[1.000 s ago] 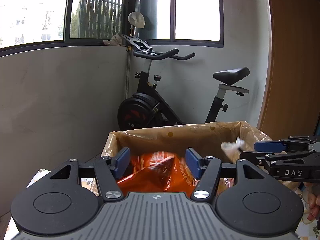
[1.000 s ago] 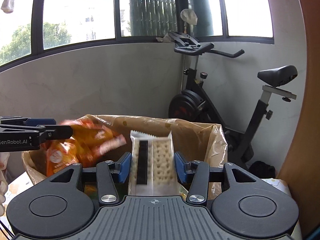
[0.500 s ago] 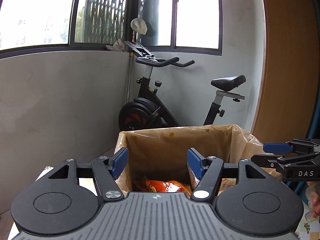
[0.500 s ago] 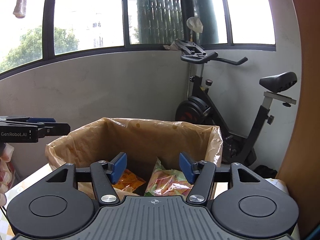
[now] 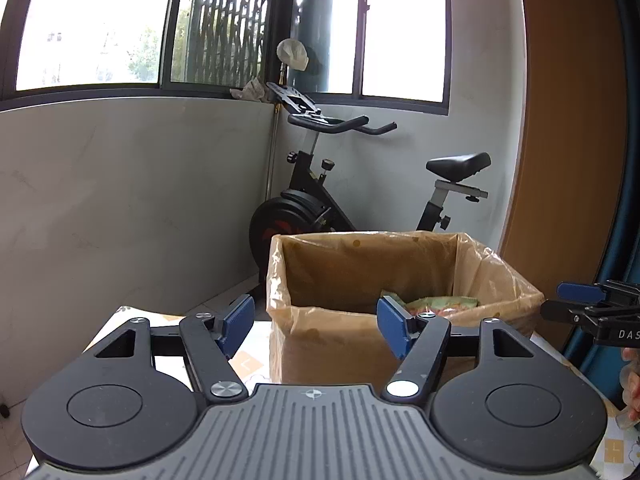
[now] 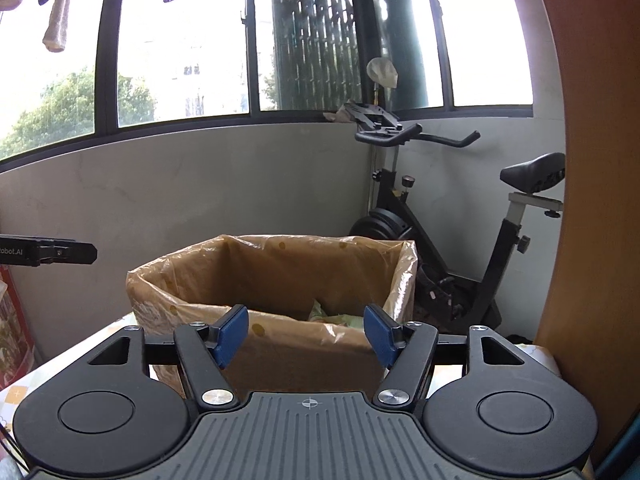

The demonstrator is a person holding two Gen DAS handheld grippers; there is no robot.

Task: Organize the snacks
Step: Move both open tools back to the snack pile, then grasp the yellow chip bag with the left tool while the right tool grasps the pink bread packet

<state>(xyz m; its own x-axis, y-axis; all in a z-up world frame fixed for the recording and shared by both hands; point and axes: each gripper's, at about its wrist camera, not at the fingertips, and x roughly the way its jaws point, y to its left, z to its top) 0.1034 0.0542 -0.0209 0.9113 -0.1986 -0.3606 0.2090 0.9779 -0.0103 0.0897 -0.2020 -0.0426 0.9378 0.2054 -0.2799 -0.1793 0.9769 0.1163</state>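
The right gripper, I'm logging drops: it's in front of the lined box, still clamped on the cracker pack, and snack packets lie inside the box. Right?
Not quite. The right gripper holds nothing: in the right wrist view its jaws are opening with only air between them. It is in front of the lined box, and snack packets lie inside.

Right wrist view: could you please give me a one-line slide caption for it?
Empty right gripper, fingers opening, faces a bag-lined box with snack packets inside.
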